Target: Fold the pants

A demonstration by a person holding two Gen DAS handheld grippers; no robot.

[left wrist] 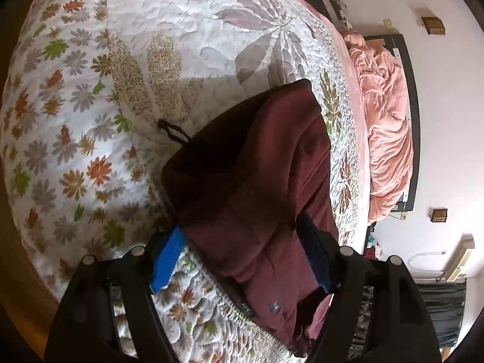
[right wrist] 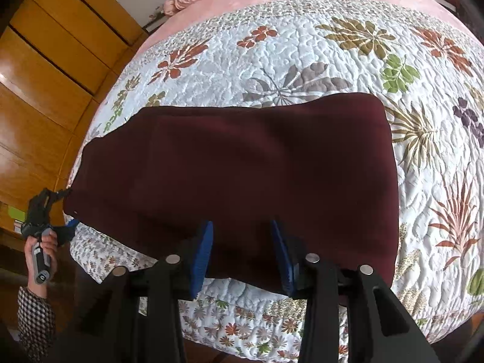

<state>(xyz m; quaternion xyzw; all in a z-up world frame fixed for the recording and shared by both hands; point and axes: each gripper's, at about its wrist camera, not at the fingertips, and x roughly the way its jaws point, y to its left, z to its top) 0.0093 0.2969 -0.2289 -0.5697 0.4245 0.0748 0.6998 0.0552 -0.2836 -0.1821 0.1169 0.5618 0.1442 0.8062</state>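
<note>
On the bed: maroon pants (right wrist: 236, 175) lie folded on the floral quilt (right wrist: 332, 54), near the bed's front edge, one end overhanging that edge.
Pants, left wrist view: cloth (left wrist: 251, 163) runs from betw. the fingers up across the quilt (left wrist: 169, 24); small label patch on the hanging part; a dark cord loop sticks out at its far-left side.
Left gripper (left wrist: 242, 260): fingers apart, one blue pad each side of the cloth; pads don't look pressed on it. In right wrist view it sits at the pants' left end (right wrist: 65, 211), held by a hand (right wrist: 40, 254) w/ a checked sleeve.
Right gripper (right wrist: 242, 254): fingers partly apart, blue pads straddling the near edge of the pants; cloth betw. them, whether they pinch it – can't tell.
Around: pink blanket (left wrist: 387, 127) bunched at the bed's far end, well apart from the pants; dark headboard behind it; white wall w/ two small brown fixtures.
Left of bed: yellow-brown wooden cabinet (right wrist: 51, 60), close to the mattress side.
In the way: nothing lies on the pants; only quilt around them. Overhang drops past the quilt's front border.
</note>
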